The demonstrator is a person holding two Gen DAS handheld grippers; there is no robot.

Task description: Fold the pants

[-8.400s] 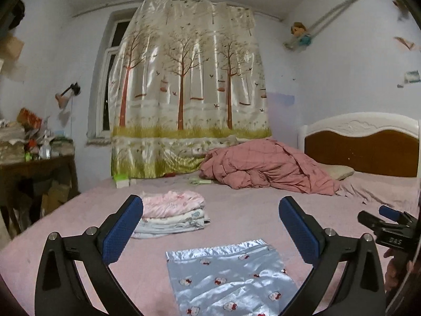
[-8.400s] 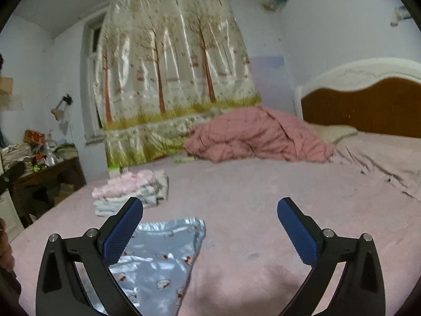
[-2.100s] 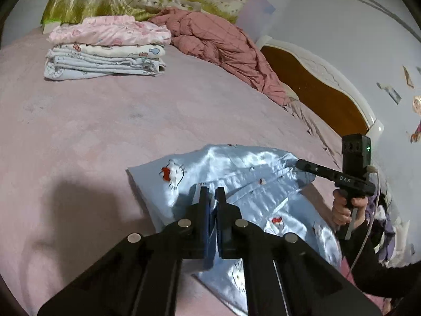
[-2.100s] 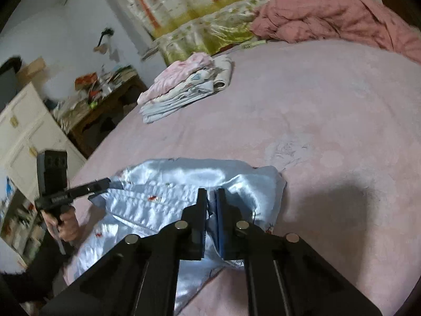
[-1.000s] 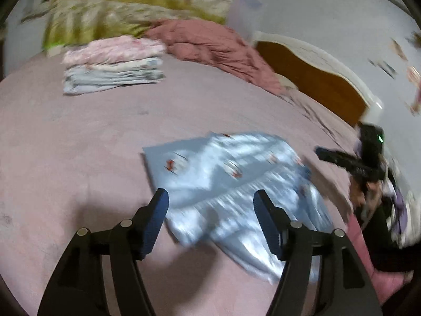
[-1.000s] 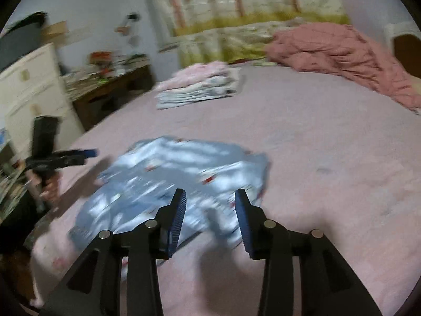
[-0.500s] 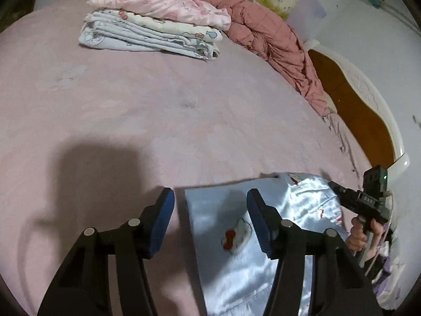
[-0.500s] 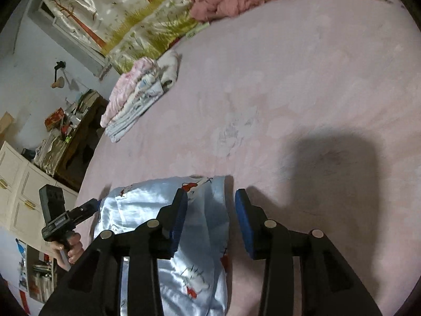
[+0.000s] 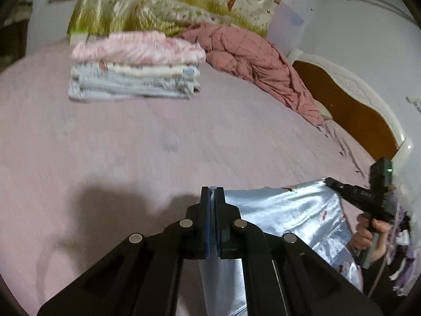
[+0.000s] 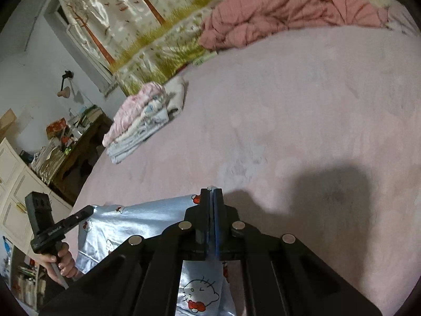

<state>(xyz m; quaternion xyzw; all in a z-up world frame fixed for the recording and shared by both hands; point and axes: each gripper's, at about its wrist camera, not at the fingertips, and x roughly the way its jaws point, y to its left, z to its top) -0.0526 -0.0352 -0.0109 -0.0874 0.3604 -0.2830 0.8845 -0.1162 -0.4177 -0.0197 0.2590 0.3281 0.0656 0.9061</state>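
I see the light blue satin pants [image 9: 289, 210] lying on the pink bed [image 9: 131, 144], at its near edge, with a cartoon print on the cloth. My left tongs [image 9: 212, 192] are pressed together on the far left corner of the pants, and the cloth comes out under them toward me. My right tongs [image 10: 211, 193] are pressed together in the same way on the far right corner; in the right wrist view a printed cartoon face shows just below them. In the left wrist view the right tongs [image 9: 329, 181] touch the far right corner of the pants, and a hand [image 9: 368, 231] holds their grip. In the right wrist view the left tongs [image 10: 90, 210] touch the opposite corner, held by the other hand [image 10: 61, 262]. The far edge of the pants runs quite straight between the two tongs. Farther on the bed, to the left, a stack of folded clothes [image 9: 134, 68] rests, well apart from the pants. A crumpled pink quilt [image 9: 250, 58] lies at the far side, near the wooden headboard [image 9: 350, 121]. A curtain with trees [image 10: 131, 13] hangs behind the bed.
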